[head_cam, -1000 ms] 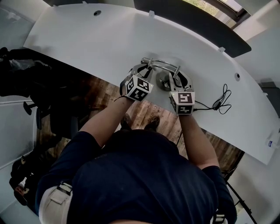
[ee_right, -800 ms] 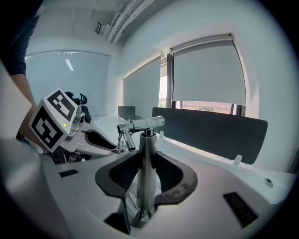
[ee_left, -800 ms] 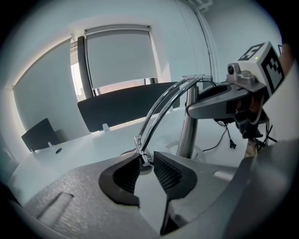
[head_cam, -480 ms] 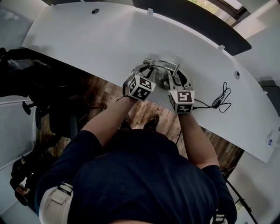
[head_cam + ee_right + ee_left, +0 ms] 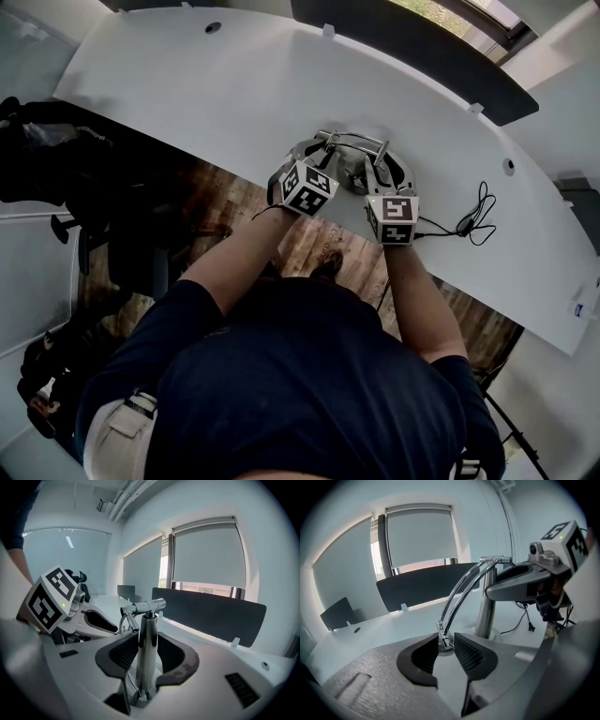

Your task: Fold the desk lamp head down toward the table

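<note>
The desk lamp (image 5: 352,157) stands near the white desk's front edge, with a chrome post (image 5: 147,639) and a crossbar on top. Twin curved chrome rods (image 5: 461,590) arch down from the crossbar to a small end fitting (image 5: 444,640). In the left gripper view, my left gripper (image 5: 446,644) is shut on that fitting, low over the desk. In the right gripper view, my right gripper (image 5: 149,651) is shut on the post, just above its round base. In the head view both grippers (image 5: 314,157) (image 5: 375,176) flank the lamp, marker cubes toward me. The lamp head's face is hidden.
The white curved desk (image 5: 216,84) runs across the view, with a dark divider panel (image 5: 422,47) along its far edge. A black cable (image 5: 473,220) coils on the desk right of the lamp. A dark chair (image 5: 56,178) sits at the left, over wood flooring.
The left gripper has edged slightly right, toward the post, with the rods' end in it. The right gripper has stayed on the post.
</note>
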The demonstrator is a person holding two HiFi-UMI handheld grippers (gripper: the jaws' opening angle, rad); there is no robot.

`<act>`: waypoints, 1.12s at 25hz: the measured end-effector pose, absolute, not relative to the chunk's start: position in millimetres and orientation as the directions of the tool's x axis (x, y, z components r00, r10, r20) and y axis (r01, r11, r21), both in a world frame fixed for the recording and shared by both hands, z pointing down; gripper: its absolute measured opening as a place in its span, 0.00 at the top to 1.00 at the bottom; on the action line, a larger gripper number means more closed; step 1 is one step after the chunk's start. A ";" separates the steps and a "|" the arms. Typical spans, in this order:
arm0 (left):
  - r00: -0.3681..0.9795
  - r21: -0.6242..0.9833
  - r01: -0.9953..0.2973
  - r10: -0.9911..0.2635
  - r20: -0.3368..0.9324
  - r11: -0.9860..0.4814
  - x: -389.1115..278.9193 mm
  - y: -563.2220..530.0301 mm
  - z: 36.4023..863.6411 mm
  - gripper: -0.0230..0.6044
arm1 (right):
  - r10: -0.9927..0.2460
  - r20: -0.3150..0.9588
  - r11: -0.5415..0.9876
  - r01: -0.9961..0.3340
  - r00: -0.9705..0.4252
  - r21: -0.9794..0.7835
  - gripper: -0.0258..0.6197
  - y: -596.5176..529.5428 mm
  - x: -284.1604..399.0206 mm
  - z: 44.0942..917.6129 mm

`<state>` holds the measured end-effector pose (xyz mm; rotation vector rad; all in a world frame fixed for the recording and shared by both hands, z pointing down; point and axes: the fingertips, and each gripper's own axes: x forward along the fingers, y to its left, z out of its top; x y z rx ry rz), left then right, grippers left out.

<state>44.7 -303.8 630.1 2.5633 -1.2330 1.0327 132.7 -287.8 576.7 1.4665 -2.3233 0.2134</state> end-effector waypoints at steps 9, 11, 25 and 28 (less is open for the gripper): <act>0.538 -0.183 -0.689 -0.665 0.518 -0.701 28.2 -254.4 567.3 0.81 | -0.862 0.375 0.380 -0.924 -0.342 0.032 0.75 -237.0 147.0 556.2; 0.580 -0.166 -0.678 -0.659 0.479 -0.716 28.1 -238.5 544.1 0.81 | -0.863 0.357 0.389 -0.921 -0.358 0.015 0.76 -219.3 137.4 542.8; 0.804 -0.081 -0.539 -0.540 0.248 -0.839 17.2 -134.3 400.6 0.90 | -0.862 0.180 0.472 -0.880 -0.474 -0.056 0.87 -123.0 61.1 425.9; 0.822 -0.062 -0.525 -0.525 0.221 -0.849 18.1 -121.2 388.2 0.93 | -0.859 0.157 0.484 -0.873 -0.487 -0.059 0.90 -110.8 52.5 411.6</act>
